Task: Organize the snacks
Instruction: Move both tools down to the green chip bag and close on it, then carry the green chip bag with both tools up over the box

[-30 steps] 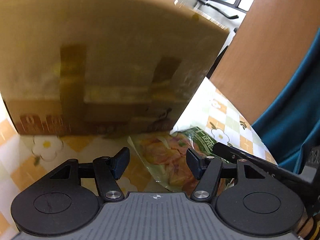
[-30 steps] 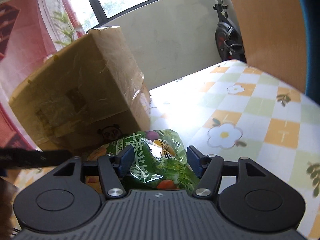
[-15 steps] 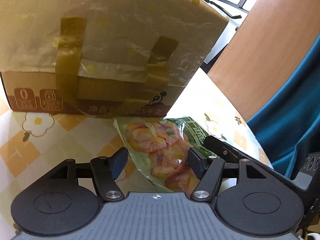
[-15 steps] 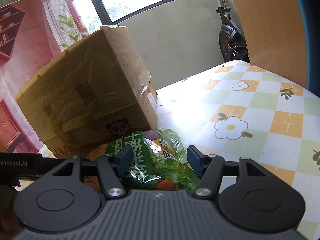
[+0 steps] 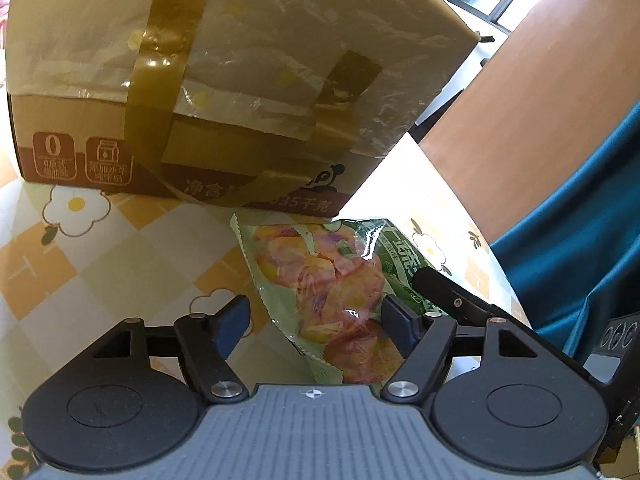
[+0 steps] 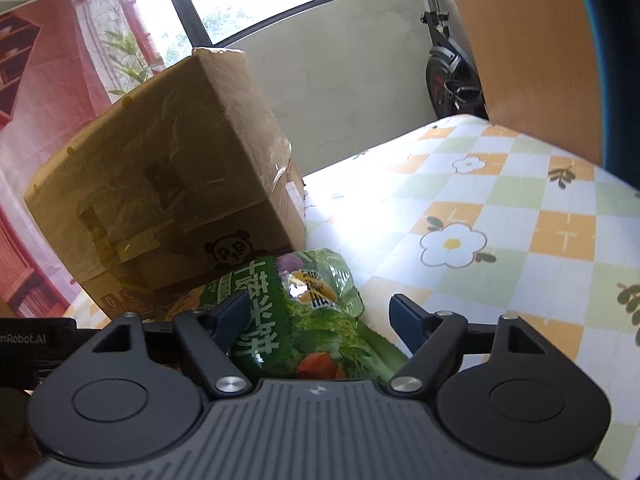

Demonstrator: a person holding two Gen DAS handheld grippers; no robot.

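Both pairs of jaws have just been opening, and the cardboard box (image 5: 224,92) that was a blur a second ago now shows sharp in the left wrist view, its panda print and tape strips clear. Now the left gripper (image 5: 316,320) stands spread, with the snack bag (image 5: 332,292) lying between its fingers but neither pad pressing it. The right gripper (image 6: 320,316) is spread too; the green end of that bag lies against its left finger, while the right finger stands clear of it. The bag rests flat on the checked, flower-printed tablecloth (image 6: 500,216), its far end just beside the foot of the box, whose top cannot be seen. It looks like the bag has just been let go, or is about to be gripped afresh. To do this well, a grip across the flat sealed margin would likely hold better than one on the puffed, slippery middle. Open cloth stretches away on the right, towards the table edge and a wooden chair back (image 6: 520,40); on the left the box walls things in.
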